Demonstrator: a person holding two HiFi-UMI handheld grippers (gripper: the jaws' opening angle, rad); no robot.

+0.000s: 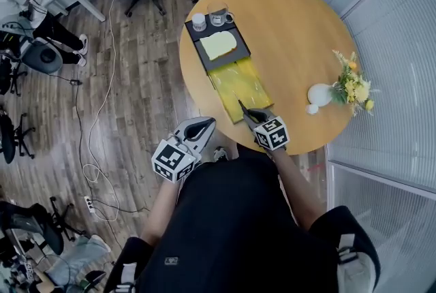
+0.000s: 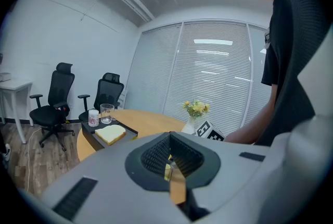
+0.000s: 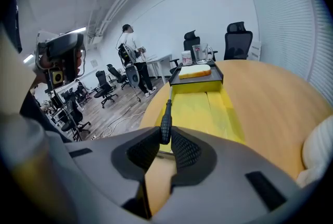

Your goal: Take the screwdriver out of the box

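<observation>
The right hand-held gripper (image 3: pixel 165 135) hides the screwdriver (image 3: pixel 166 115) handle's end.

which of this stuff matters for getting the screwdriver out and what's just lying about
Job: screwdriver, yellow box, right gripper clamped on the screwdriver.
Lying about: dark tray, bread slice, glass, cup, flower vase.

Right gripper (image 3: pixel 165 140) fingers clamped on black screwdriver (image 3: pixel 166 119) handle, yellow box (image 3: pixel 205 108) beyond, on round wooden table (image 3: pixel 270 92)
</observation>
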